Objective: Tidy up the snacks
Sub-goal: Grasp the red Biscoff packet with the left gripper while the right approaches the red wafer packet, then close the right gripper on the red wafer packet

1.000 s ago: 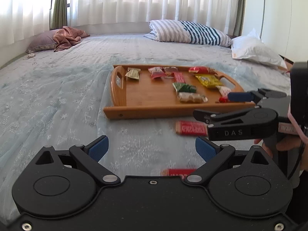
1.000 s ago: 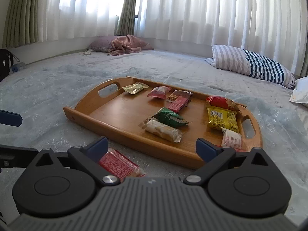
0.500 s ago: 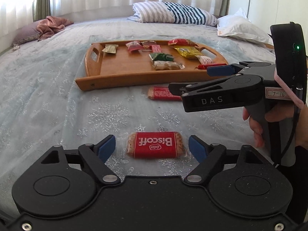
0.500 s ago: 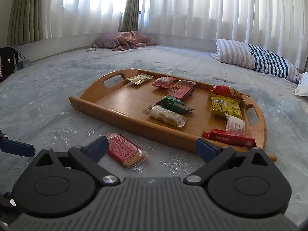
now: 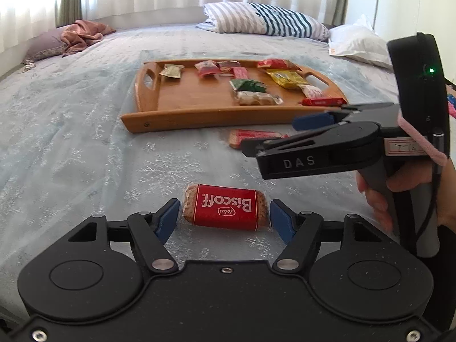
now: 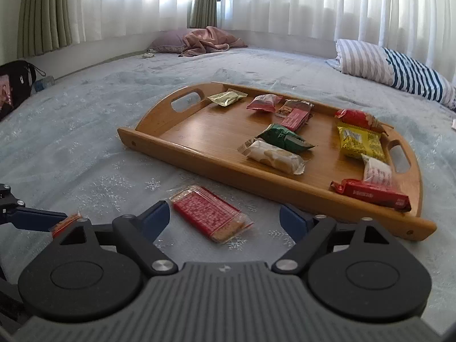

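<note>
While my left claw (image 5: pixel 225 218), jaws just closing but not yet touching, straddles the Biscoff (image 5: pixel 225 206) crosswise at lower centre, my right claw (image 6: pixel 225 219), also narrowing, empty, frames the second biscuit (image 6: pixel 210 213) lying diagonally below the tray (image 6: pixel 216 158).

The tray (image 6: pixel 182 149) is smooth, warm-toned wood with a light sheen on its rim and floor. The bedspread (image 5: pixel 71 142) is pale blue cloth with a faint shimmer and woven snowflake figures, lying in soft wrinkles. The Biscoff pack (image 5: pixel 226 207) is clear glossy film over a rough brown biscuit, with a matt red band. The second biscuit (image 6: pixel 209 213) wears the same shiny clear wrap. Snacks on the tray are in glossy plastic or foil. The left gripper (image 5: pixel 225 219) is matt black plastic, slightly speckled, with bright metal pins and blue rubbery pads (image 5: pixel 280 223). The right gripper (image 6: pixel 225 222) has ribbed grey plastic. The curtains (image 6: pixel 285 2) are sheer white cloth.
</note>
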Demonstrator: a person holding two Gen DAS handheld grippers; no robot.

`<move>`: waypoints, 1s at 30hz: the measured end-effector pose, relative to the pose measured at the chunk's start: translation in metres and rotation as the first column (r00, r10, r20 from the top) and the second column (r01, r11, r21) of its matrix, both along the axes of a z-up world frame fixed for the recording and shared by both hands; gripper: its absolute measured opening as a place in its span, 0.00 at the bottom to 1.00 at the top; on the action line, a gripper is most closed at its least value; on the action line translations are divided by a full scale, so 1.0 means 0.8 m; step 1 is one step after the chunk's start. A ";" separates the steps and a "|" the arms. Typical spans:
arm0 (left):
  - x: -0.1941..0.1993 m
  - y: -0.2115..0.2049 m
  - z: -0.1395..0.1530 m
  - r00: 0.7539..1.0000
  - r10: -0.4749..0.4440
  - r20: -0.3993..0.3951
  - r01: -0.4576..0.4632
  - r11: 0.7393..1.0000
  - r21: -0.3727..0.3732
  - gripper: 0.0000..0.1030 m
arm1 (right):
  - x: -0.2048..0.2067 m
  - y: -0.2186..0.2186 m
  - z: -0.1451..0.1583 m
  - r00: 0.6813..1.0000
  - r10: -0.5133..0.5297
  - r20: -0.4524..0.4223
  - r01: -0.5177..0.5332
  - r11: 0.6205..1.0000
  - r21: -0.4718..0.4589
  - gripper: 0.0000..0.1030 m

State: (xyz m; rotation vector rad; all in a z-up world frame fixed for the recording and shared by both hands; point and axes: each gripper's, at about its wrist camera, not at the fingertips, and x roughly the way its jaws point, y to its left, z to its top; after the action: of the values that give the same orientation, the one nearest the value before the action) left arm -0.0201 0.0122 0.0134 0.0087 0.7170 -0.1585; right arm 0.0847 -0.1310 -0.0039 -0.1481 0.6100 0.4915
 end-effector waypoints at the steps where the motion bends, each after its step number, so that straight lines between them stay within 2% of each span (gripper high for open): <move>1: 0.001 0.003 0.001 1.000 0.010 0.003 -0.010 1.000 0.005 0.65 | 0.002 0.000 0.000 1.000 0.003 -0.017 -0.003 1.000 0.018 0.87; 3: 0.006 0.008 0.003 1.000 0.031 0.008 -0.031 0.999 0.013 0.65 | 0.006 0.001 0.000 0.999 0.004 -0.034 -0.003 0.999 0.037 0.87; 11: 0.013 0.024 0.007 0.997 0.070 0.019 -0.070 0.998 0.006 0.65 | 0.011 0.009 -0.003 0.999 -0.002 -0.038 0.002 1.000 0.001 0.72; 16: 0.017 0.029 0.008 0.996 0.086 0.022 -0.086 0.996 -0.007 0.65 | 0.002 0.013 -0.001 1.000 0.015 -0.022 -0.016 0.999 -0.031 0.52; 19: 0.020 0.030 0.011 0.995 0.092 0.026 -0.092 0.996 -0.013 0.65 | -0.002 0.013 0.001 1.000 0.019 -0.019 -0.019 0.999 -0.035 0.47; 25: 0.026 0.030 0.014 0.995 0.090 0.038 -0.090 0.996 -0.004 0.65 | -0.013 0.012 0.006 0.999 0.037 -0.028 -0.038 0.999 -0.029 0.42; 30: 0.029 0.030 0.013 0.995 0.090 0.037 -0.090 0.996 0.001 0.65 | -0.025 0.010 0.010 0.998 0.056 -0.031 -0.057 0.998 -0.024 0.44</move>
State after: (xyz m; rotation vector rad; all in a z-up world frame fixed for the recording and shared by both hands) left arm 0.0030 0.0364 0.0238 -0.0184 0.6799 -0.0715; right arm 0.0650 -0.1231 0.0037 -0.1819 0.6429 0.5415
